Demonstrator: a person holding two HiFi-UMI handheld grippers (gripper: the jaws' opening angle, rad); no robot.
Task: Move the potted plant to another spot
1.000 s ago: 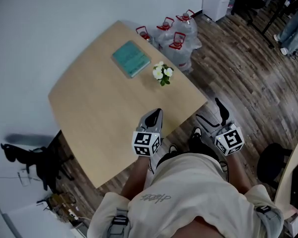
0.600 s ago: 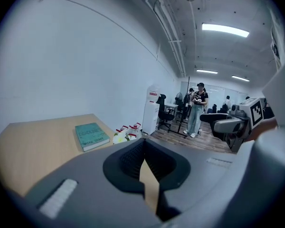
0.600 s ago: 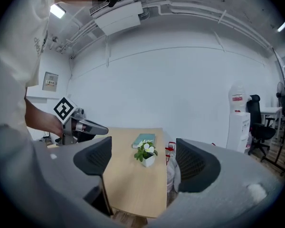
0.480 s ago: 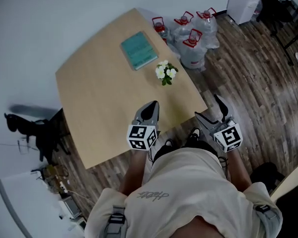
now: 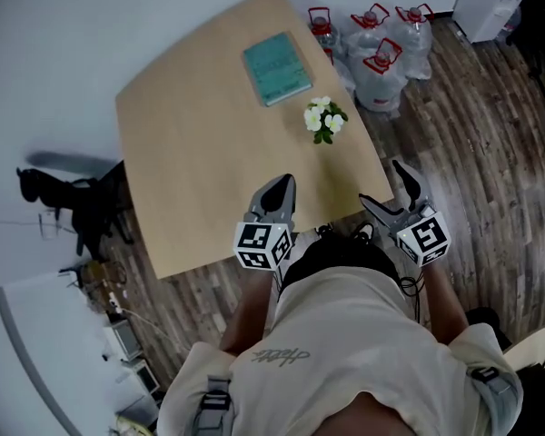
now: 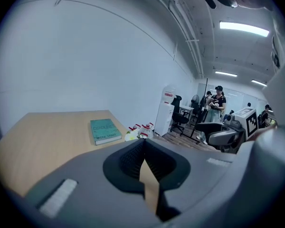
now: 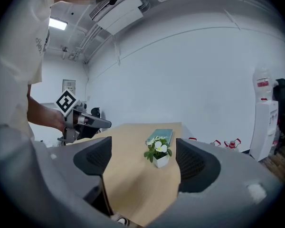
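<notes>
A small potted plant (image 5: 323, 121) with white flowers in a white pot stands near the right edge of the wooden table (image 5: 200, 153). In the right gripper view the potted plant (image 7: 158, 152) shows between the jaws but well ahead of them. My right gripper (image 5: 389, 189) hangs open off the table's near right corner, nothing in it. My left gripper (image 5: 275, 192) is shut and empty over the table's near edge, short of the plant. In the left gripper view its fingers (image 6: 133, 158) meet.
A teal book (image 5: 276, 67) lies on the table beyond the plant. Several water jugs (image 5: 381, 39) with red handles stand on the wood floor by the table's far right. A dark chair (image 5: 82, 207) stands at the table's left. People and office chairs (image 6: 206, 115) are farther off.
The head view has shifted, so the table and plant sit further right and higher in it. Both grippers keep much the same pose near the table's near edge.
</notes>
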